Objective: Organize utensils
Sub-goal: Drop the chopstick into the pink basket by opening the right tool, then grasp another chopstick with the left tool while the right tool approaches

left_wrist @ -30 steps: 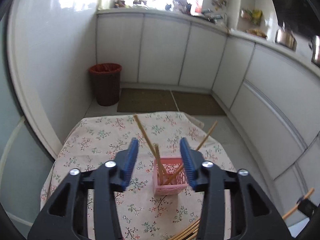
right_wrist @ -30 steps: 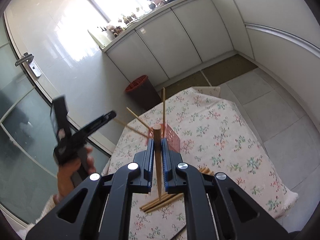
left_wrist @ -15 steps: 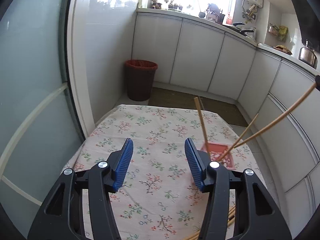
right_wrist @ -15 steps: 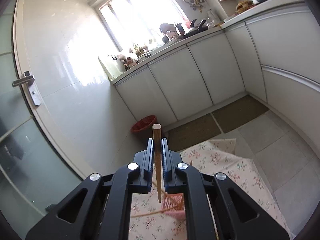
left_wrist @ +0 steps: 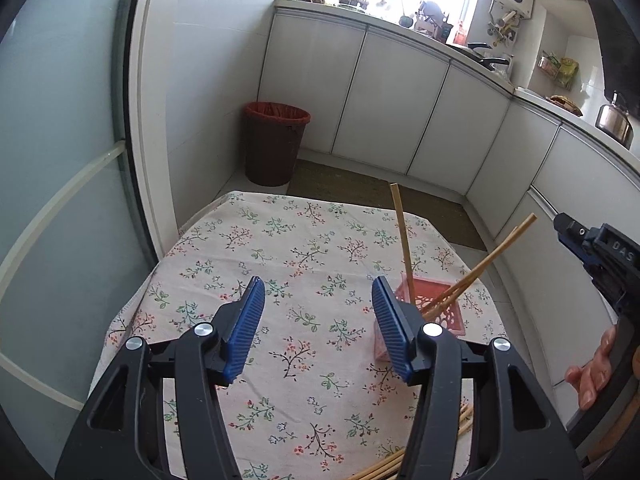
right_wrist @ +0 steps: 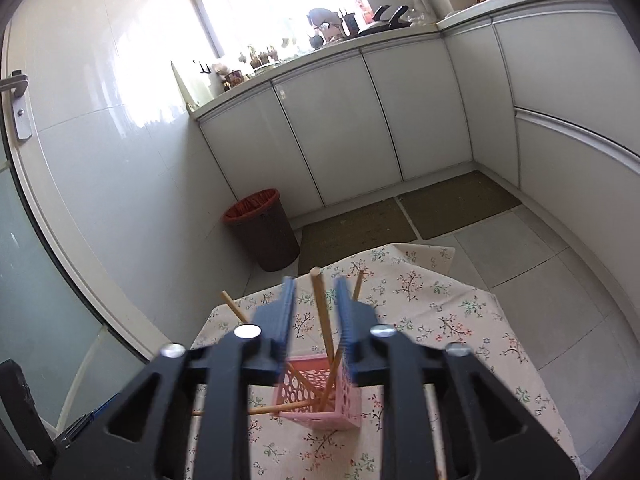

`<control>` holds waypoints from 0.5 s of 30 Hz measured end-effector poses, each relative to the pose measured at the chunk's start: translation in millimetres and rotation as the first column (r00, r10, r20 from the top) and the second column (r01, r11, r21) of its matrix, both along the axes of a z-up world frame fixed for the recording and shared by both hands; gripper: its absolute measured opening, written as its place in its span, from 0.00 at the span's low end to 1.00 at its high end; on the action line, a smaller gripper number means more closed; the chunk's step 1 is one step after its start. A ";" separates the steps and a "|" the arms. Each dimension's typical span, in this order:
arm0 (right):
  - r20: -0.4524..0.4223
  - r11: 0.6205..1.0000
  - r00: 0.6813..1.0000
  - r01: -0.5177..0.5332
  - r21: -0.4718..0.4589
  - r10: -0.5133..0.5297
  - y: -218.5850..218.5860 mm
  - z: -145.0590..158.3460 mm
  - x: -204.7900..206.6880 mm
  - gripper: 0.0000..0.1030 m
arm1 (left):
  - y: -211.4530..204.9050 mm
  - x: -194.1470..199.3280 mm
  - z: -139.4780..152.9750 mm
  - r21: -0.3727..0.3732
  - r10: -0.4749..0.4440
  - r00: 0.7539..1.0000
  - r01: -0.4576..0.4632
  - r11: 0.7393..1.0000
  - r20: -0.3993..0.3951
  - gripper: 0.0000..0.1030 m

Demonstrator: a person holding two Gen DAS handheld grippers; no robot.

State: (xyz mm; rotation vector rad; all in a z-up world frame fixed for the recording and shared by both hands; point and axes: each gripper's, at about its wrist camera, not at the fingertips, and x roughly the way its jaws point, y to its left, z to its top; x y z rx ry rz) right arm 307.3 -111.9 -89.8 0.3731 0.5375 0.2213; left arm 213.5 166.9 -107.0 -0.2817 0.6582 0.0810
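Three chopsticks [right_wrist: 323, 322] in one pink basket [right_wrist: 320, 404], several loose alongside.

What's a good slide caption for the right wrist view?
Right gripper, jaws just opened, releases a chopstick into the pink basket.

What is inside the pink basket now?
The pink basket holds several wooden chopsticks, leaning outward in different directions. Its bottom is not visible, partly covered by the right gripper.

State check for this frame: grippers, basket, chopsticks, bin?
Left gripper: open, nothing between its jaws.
Right gripper: jaws just opened, chopstick released between them.
Pink basket: upright, chopsticks leaning inside.
Loose chopsticks: lying on tablecloth.
Bin: lidless, lined.
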 end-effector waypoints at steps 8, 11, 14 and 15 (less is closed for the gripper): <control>0.018 0.995 0.997 0.078 -0.058 -0.077 -24.7 9.9 -41.8 0.93 | -16.1 -6.9 -0.7 0.007 -0.036 0.999 0.036 0.999 -0.006 0.78; -0.001 0.990 0.998 0.066 -0.121 -0.066 -21.7 3.2 -56.3 0.93 | -29.9 -9.7 0.5 0.024 -0.069 0.998 0.069 0.997 -0.010 0.87; -0.011 0.985 0.999 0.049 -0.165 -0.051 -20.7 -5.1 -70.9 0.93 | -44.5 -15.3 0.9 0.054 -0.104 0.995 0.105 0.993 -0.005 0.93; -0.009 0.984 0.999 0.044 -0.172 -0.046 -22.3 -8.0 -76.7 0.94 | -49.6 -16.8 1.0 0.067 -0.117 0.993 0.117 0.991 -0.003 0.93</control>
